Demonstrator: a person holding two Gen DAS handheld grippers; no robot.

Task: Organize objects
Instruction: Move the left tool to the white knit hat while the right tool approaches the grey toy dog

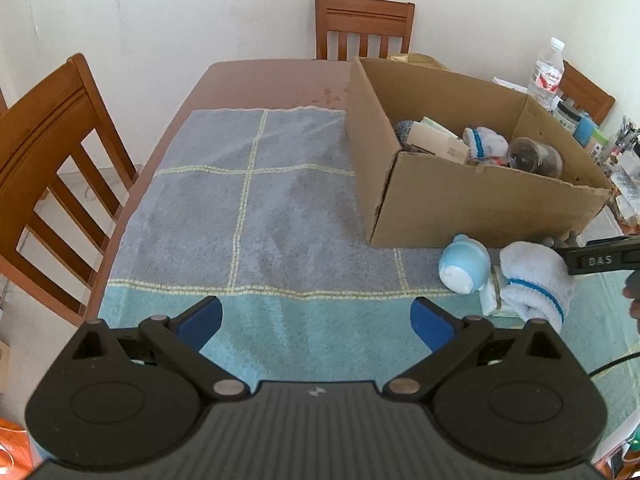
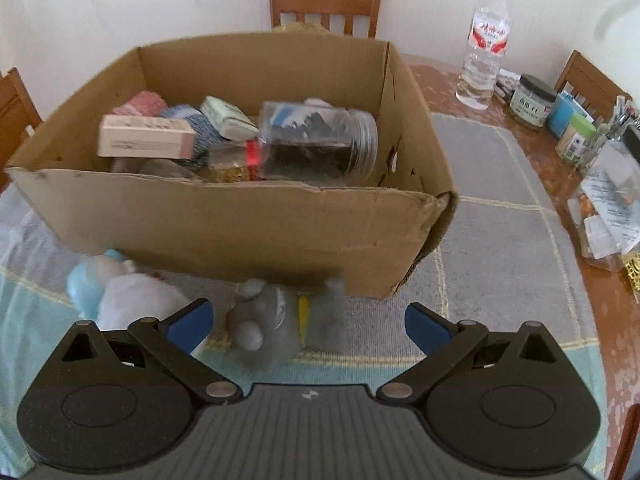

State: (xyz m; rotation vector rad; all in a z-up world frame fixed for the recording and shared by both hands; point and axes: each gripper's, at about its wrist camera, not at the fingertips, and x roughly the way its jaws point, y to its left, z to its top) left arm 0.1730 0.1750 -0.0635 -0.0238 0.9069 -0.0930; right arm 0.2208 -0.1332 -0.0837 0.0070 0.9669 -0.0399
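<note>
A cardboard box (image 1: pixel 472 204) (image 2: pixel 248 232) on the towel holds a jar (image 2: pixel 320 140), a small carton (image 2: pixel 146 136), socks and other items. In front of it lie a light blue toy (image 1: pixel 464 264) (image 2: pixel 86 280), a white sock with blue stripes (image 1: pixel 536 280) (image 2: pixel 136 300) and a grey plush toy (image 2: pixel 268 320). My left gripper (image 1: pixel 316 316) is open and empty over the towel, left of these. My right gripper (image 2: pixel 308 324) is open, with the grey plush between and just ahead of its fingers. The right gripper's body shows in the left wrist view (image 1: pixel 600 260).
A blue and green checked towel (image 1: pixel 248 208) covers the wooden table (image 1: pixel 264 80). A water bottle (image 2: pixel 484 44), jars and clutter (image 2: pixel 592 148) stand at the right. Wooden chairs (image 1: pixel 362 24) (image 1: pixel 52 168) stand at the far end and left side.
</note>
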